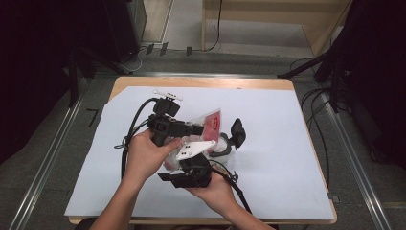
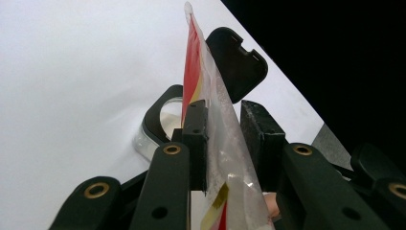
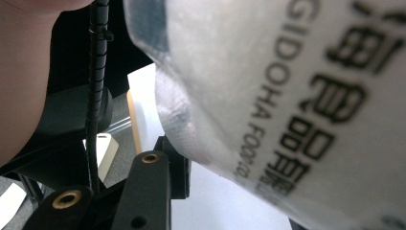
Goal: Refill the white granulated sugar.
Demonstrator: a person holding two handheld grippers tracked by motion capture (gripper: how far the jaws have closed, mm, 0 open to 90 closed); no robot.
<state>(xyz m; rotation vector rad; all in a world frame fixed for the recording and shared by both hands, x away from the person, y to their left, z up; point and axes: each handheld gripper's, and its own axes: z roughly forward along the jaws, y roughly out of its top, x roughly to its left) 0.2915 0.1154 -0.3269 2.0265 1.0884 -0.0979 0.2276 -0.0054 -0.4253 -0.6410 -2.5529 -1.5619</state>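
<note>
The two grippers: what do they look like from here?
Both are black. The left gripper trails a thick black cable and carries a white bracket; the right gripper has a pale three-cornered plate on top. Jaws show brass-coloured pivot rings. Forearms are bare, no sleeves.

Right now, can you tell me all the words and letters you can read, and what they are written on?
"GIDOHA FOO", cut off after that: black print on the clear plastic food bag with white contents, right gripper view.
Large black Chinese characters beside it, same bag: I cannot read them surely.
Red label on that bag, high view: print too small to read.
Black flip lid of the clear jar: no text.
</note>
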